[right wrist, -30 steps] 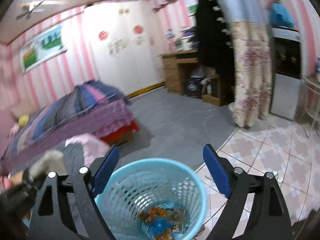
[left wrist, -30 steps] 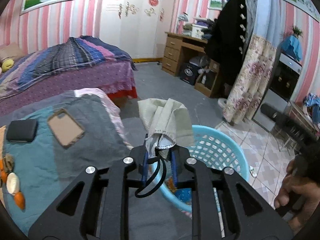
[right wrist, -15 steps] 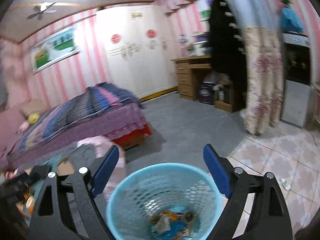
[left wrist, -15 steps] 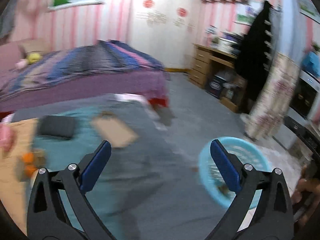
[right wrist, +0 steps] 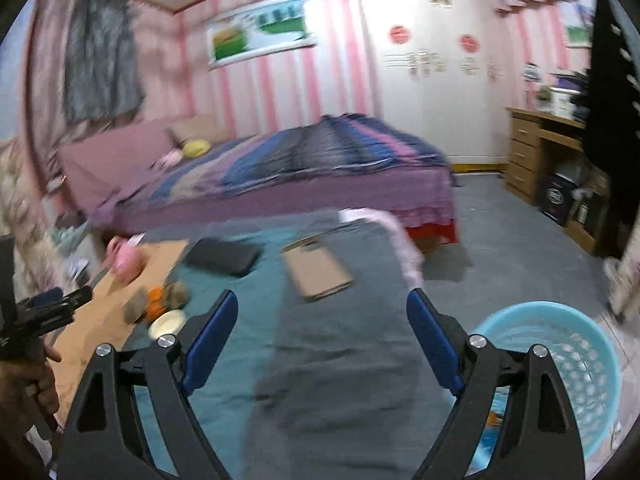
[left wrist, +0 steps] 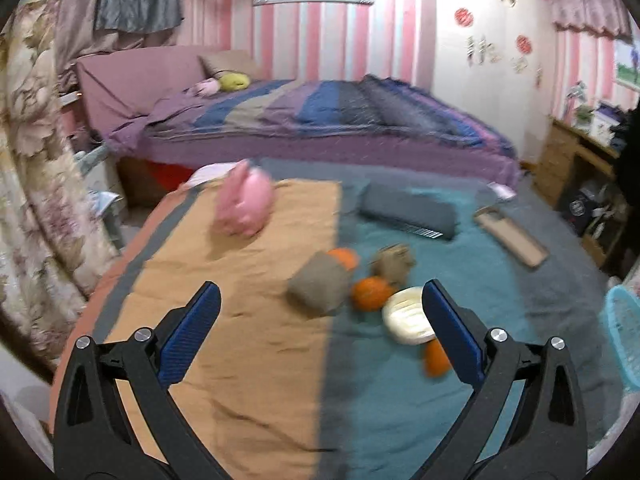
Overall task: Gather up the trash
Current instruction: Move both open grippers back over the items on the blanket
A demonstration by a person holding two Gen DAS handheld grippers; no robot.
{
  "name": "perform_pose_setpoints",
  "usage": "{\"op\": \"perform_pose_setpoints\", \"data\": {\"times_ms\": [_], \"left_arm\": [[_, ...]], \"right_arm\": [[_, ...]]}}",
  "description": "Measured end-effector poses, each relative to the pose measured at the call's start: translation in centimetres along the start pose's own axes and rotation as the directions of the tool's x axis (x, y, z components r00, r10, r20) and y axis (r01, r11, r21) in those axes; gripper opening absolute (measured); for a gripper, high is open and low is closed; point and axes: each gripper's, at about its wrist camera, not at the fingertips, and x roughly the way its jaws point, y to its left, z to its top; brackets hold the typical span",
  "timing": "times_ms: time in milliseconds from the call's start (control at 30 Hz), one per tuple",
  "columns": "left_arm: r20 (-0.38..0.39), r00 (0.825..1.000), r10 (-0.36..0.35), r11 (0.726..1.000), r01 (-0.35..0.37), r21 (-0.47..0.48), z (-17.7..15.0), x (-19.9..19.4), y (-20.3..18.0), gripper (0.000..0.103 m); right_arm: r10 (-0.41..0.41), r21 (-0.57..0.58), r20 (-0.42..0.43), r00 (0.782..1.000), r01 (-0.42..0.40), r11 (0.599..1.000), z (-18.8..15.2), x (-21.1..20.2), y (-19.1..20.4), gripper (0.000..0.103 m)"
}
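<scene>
My left gripper (left wrist: 320, 308) is open and empty over a low bed covered in orange and teal cloth (left wrist: 248, 360). Just past its fingertips lies a blurred cluster: a grey-brown crumpled wad (left wrist: 320, 288), orange peels (left wrist: 370, 292), a brownish crumpled scrap (left wrist: 394, 264) and a white dish-like shell (left wrist: 408, 316). The light blue mesh basket (left wrist: 624, 332) sits at the right edge. My right gripper (right wrist: 322, 320) is open and empty above the grey blanket, with the basket (right wrist: 540, 308) at its lower right and the same cluster (right wrist: 160, 304) to its left.
A pink plush (left wrist: 244, 204), a dark grey case (left wrist: 408, 212) and a flat brown board (left wrist: 510, 236) lie on the cover. Behind is a purple striped bed (left wrist: 340, 120). A wooden desk (right wrist: 536, 152) stands at right, and a floral curtain (left wrist: 36, 160) hangs at left.
The left gripper opened, letting go of the grey cloth over the basket, then swung left to the bed. The right gripper also swung left; the basket moved to its lower right.
</scene>
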Motion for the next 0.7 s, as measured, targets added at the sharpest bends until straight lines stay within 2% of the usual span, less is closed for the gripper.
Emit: {"op": "perform_pose_setpoints", "data": {"times_ms": [67,200,300,500,567,667,700], "left_arm": [[-0.015,1.0,0.016,1.0,-0.016,0.008,-0.4,0.5,1.1,0.097],[-0.022,1.0,0.003,1.0,-0.003,0.004,-0.8,0.9,3.1,0.097],[-0.039,0.999,0.011,1.0,-0.011,0.0,-1.1,1.5,4.3,0.097],[-0.065,0.997,0.043,0.995,-0.048,-0.09,-1.5,2.5,8.5,0.097],[-0.069,0.997,0.044,0.995,-0.05,-0.09,-1.9,3.1,9.7,0.097],[-0.095,0.994,0.061,0.994,-0.069,-0.09,-2.6,4.2,10.8,0.097],[-0.101,0.993,0.061,0.993,-0.07,-0.094,-2.7,4.6,11.0,0.097]], "right_arm": [[0.019,-0.021,-0.015,1.0,-0.02,1.0,-0.2,0.9,2.2,0.085],[0.053,-0.088,-0.042,0.998,-0.057,0.995,-1.1,2.2,7.0,0.085],[0.053,-0.146,-0.047,0.997,-0.06,0.988,-1.1,2.9,10.6,0.085],[0.091,-0.224,-0.067,0.994,-0.104,0.969,1.1,5.4,15.2,0.087],[0.13,-0.23,-0.076,0.989,-0.144,0.963,1.6,6.5,16.2,0.092],[0.165,-0.256,-0.09,0.982,-0.183,0.949,0.3,8.8,17.8,0.093],[0.139,-0.278,-0.159,0.978,-0.179,0.944,-1.3,10.7,18.5,0.093]]}}
